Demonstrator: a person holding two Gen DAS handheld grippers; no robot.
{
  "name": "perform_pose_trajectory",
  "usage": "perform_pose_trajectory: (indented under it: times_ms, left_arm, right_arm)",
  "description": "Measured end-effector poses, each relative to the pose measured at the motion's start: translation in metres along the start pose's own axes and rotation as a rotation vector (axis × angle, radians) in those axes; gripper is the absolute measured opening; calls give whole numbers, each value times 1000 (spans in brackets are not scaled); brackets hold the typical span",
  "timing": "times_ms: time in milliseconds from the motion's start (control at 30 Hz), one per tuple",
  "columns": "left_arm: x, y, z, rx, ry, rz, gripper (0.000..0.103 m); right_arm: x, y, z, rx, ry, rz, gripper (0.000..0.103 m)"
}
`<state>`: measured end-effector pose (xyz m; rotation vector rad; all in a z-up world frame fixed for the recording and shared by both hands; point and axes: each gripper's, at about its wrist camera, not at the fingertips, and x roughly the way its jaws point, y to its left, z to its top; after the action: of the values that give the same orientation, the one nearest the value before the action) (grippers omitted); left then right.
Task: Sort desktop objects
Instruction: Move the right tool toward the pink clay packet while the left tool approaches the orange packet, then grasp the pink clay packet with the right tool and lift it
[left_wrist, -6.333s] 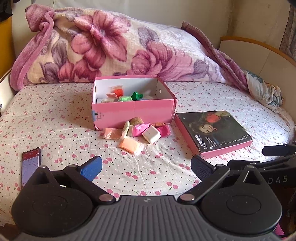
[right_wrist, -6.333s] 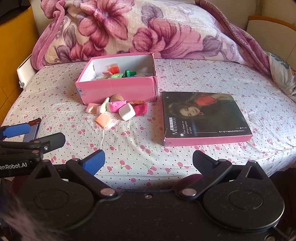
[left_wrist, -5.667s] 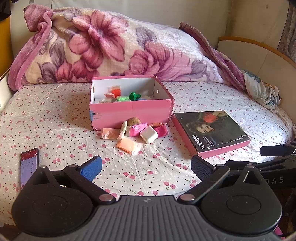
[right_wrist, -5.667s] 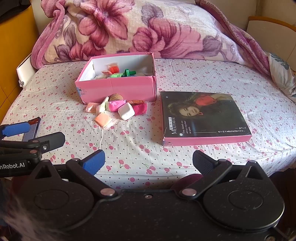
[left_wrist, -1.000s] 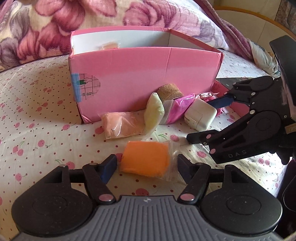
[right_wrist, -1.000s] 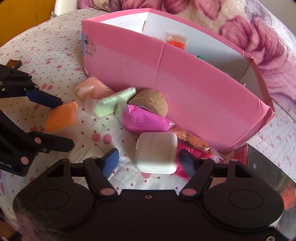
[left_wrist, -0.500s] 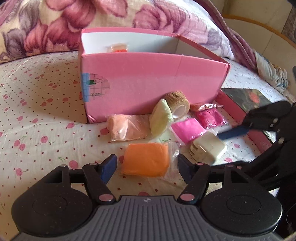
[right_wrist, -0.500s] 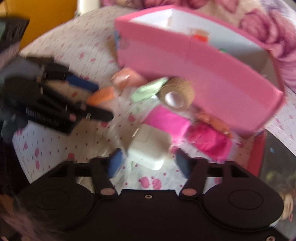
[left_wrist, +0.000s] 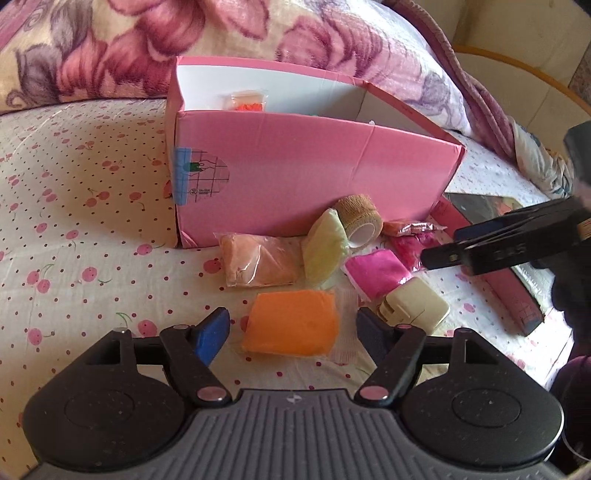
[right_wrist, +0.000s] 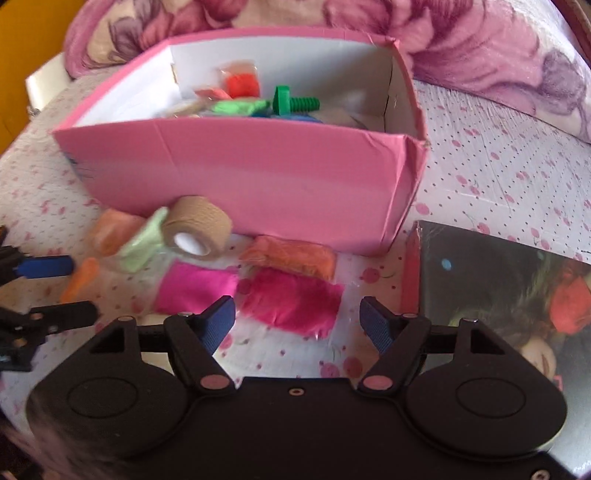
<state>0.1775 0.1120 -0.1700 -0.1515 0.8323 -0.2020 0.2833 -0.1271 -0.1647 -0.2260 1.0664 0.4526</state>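
Observation:
A pink box (left_wrist: 306, 188) stands on the bed and holds small items, among them a green bolt (right_wrist: 293, 101). Loose packets lie in front of it. My left gripper (left_wrist: 293, 332) is open, with its fingers on either side of an orange clay packet (left_wrist: 291, 323). A white charger (left_wrist: 415, 304) lies just right of it. My right gripper (right_wrist: 297, 321) is open and hovers over a magenta clay packet (right_wrist: 291, 301). A tan tape roll (right_wrist: 197, 225), a pale green packet (left_wrist: 325, 245) and a bright pink packet (left_wrist: 376, 271) lie nearby.
A dark-covered book with a pink edge (right_wrist: 498, 291) lies right of the box. A floral blanket (left_wrist: 221, 44) is piled behind the box. A peach packet (left_wrist: 258, 260) and an orange packet (right_wrist: 291, 256) lie against the box front.
My right gripper has moved right, off the white charger and over the magenta packet. The charger has shifted toward my left gripper. My left gripper has stayed astride the orange packet.

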Motion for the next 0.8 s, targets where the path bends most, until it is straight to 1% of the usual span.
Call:
perform_pose_trajectory:
  times_ms: [100, 300, 367, 433, 533, 667, 800]
  left_arm:
    - [3, -1, -1, 9, 7, 6, 75]
    - [8, -3, -2, 14, 10, 10, 75]
    - [9, -4, -2, 20, 10, 12, 75]
    - [9, -5, -2, 27, 11, 16, 75]
    - [9, -4, -2, 23, 10, 17, 75]
    - [10, -5, -2, 23, 12, 21, 75]
    - [12, -10, -4, 68, 19, 36, 75]
  right_arm:
    - [12, 2, 3, 17, 9, -11, 75]
    - [24, 12, 2, -26, 17, -45, 74]
    - [21, 9, 1, -15, 14, -35, 69]
    - [14, 6, -2, -17, 20, -21, 67]
    - [2, 2, -9, -21, 33, 2, 66]
    - [-14, -3, -16, 10, 33, 28, 66]
    - [-27, -4, -17, 24, 20, 54, 66]
